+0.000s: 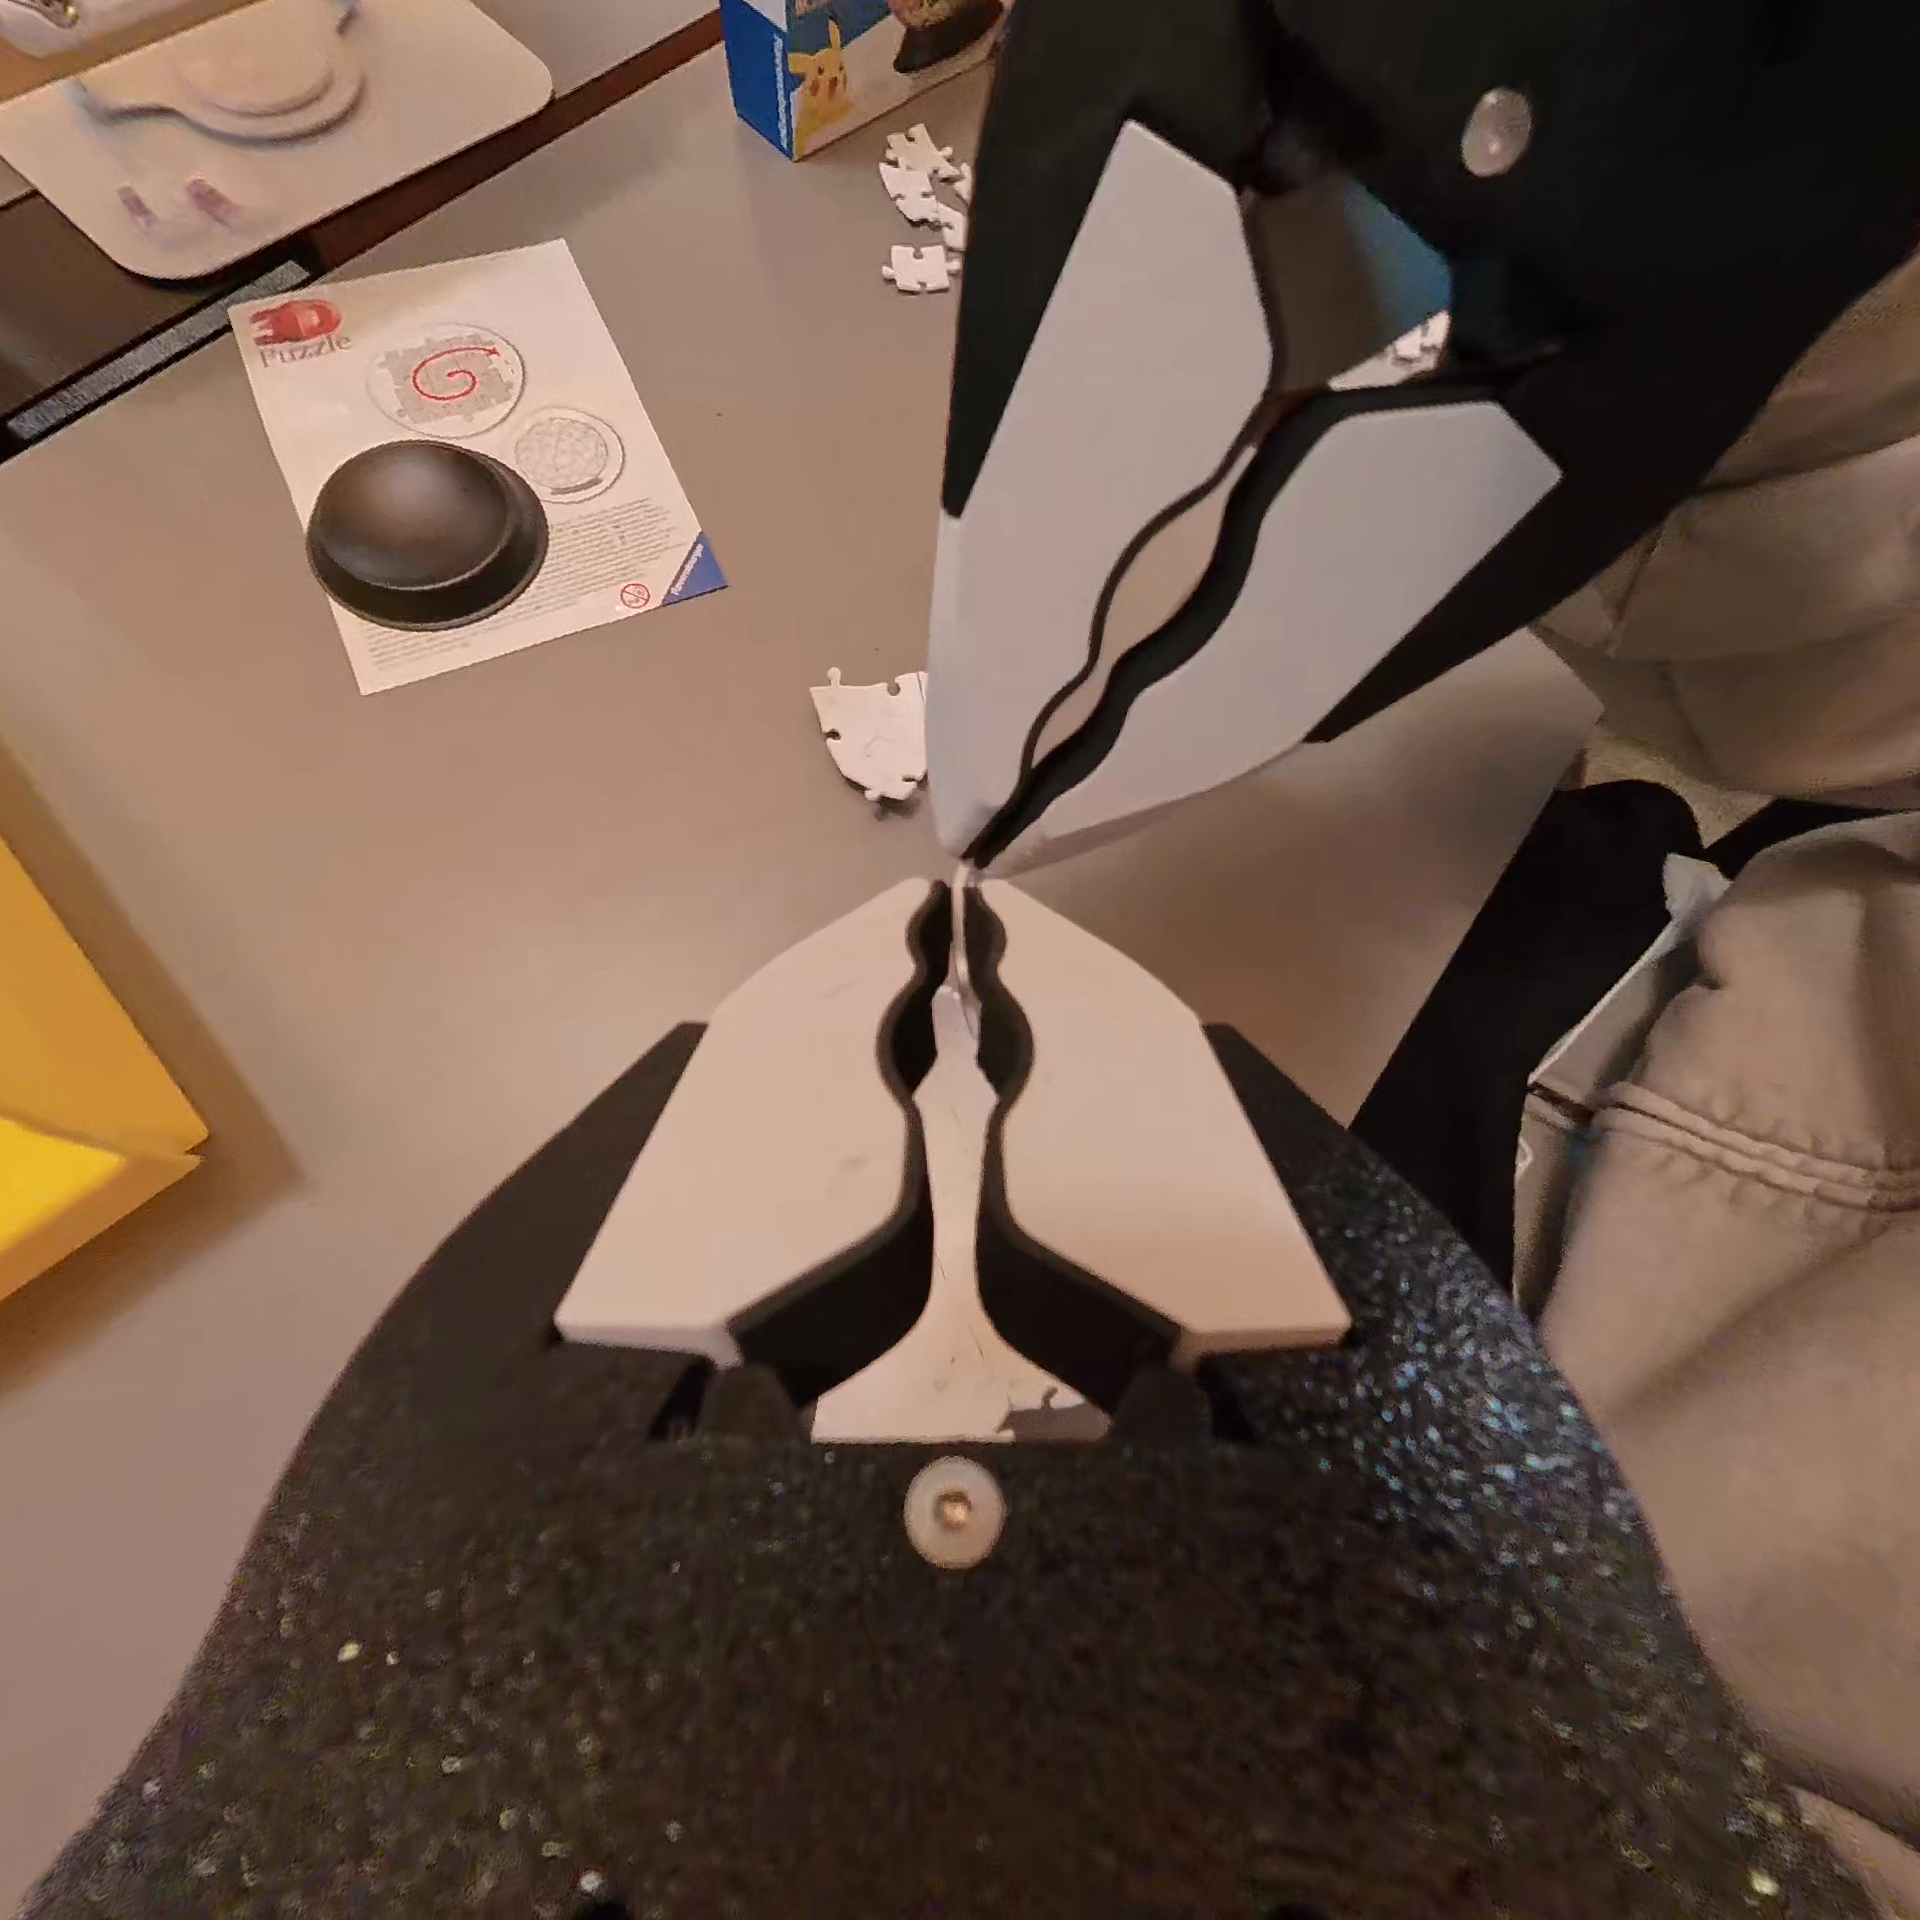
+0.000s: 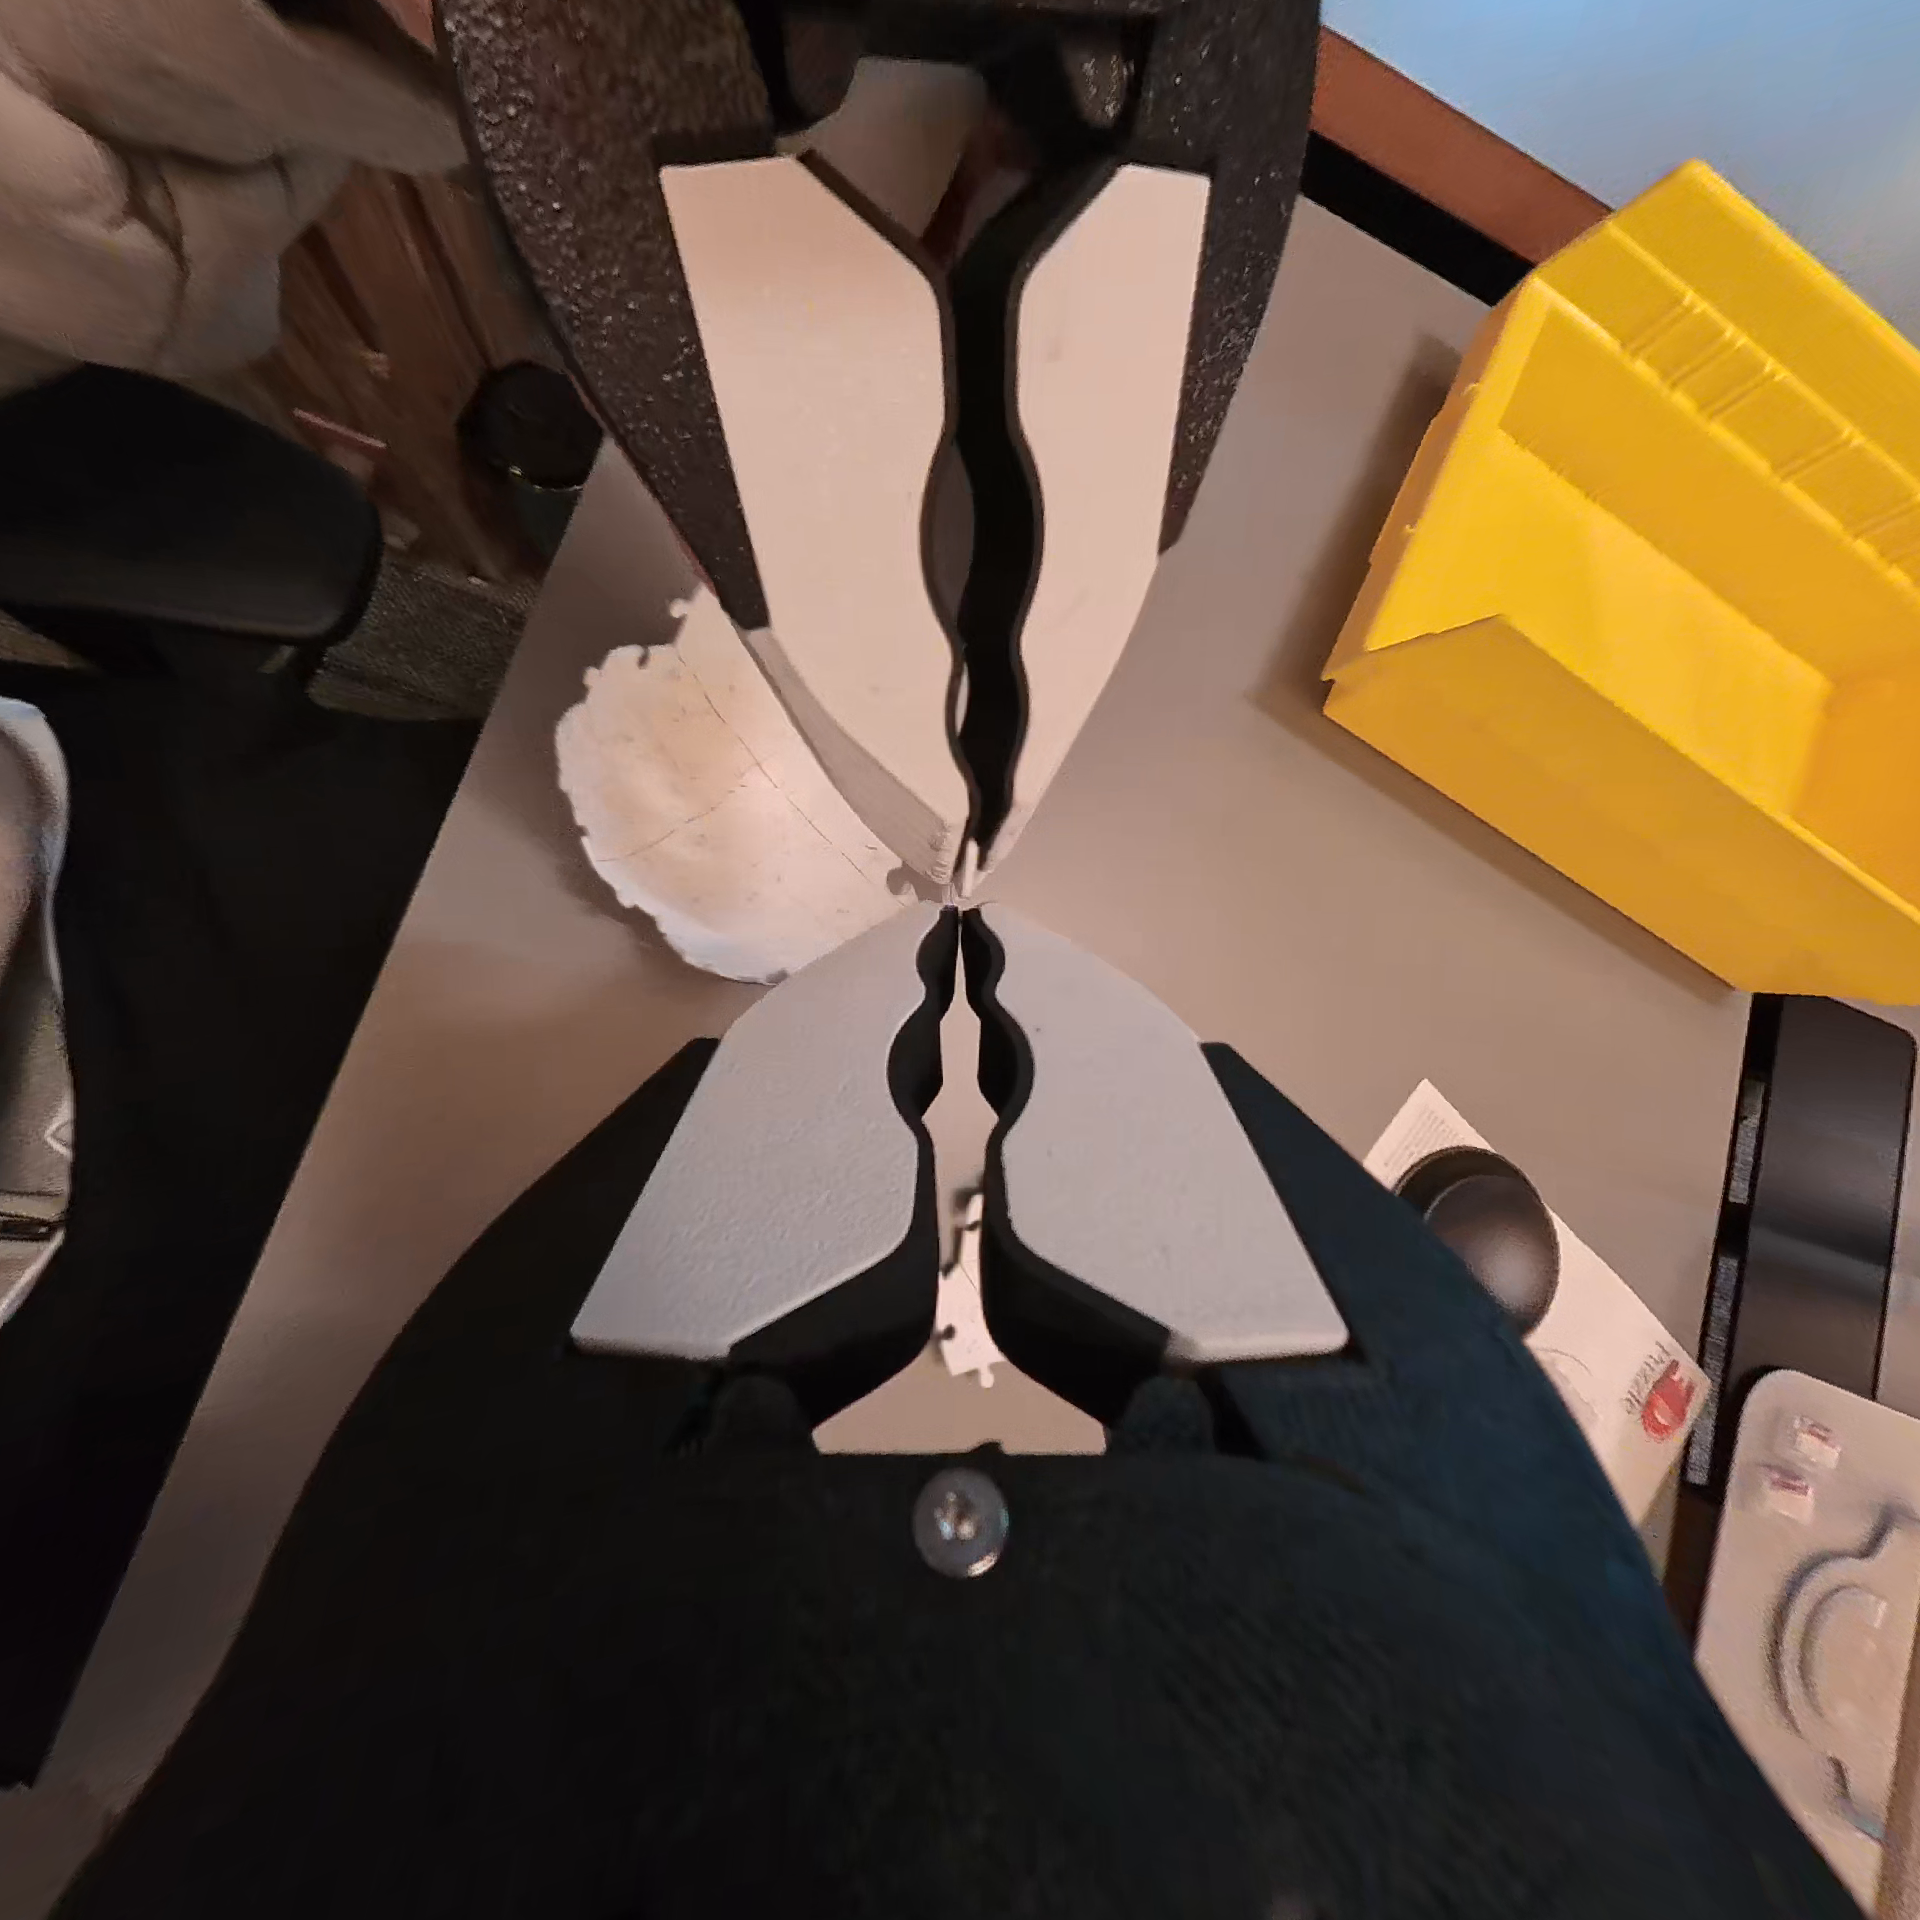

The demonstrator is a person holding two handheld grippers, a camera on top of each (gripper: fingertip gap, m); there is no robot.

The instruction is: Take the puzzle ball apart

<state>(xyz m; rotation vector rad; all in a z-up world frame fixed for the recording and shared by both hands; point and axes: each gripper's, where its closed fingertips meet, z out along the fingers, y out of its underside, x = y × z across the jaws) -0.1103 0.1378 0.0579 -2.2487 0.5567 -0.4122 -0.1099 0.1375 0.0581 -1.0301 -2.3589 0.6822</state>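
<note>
A small white puzzle piece (image 1: 964,940) is pinched edge-on between the closed left gripper (image 1: 958,896) and closed right gripper (image 2: 958,912), tips meeting above the bench (image 1: 520,883), the half-dismantled ball (image 2: 707,821) lying below.

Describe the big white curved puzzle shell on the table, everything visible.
The large white curved puzzle-ball shell lies on the grey tabletop near its edge, hollow side up like a shallow bowl. It looks like thin, matte plastic, with faint seam lines between joined pieces and light smudges inside. Its rim is ragged with interlocking tabs where pieces have come off. The left tool hangs in front and hides its right part; whether anything but the table touches it cannot be told.
</note>
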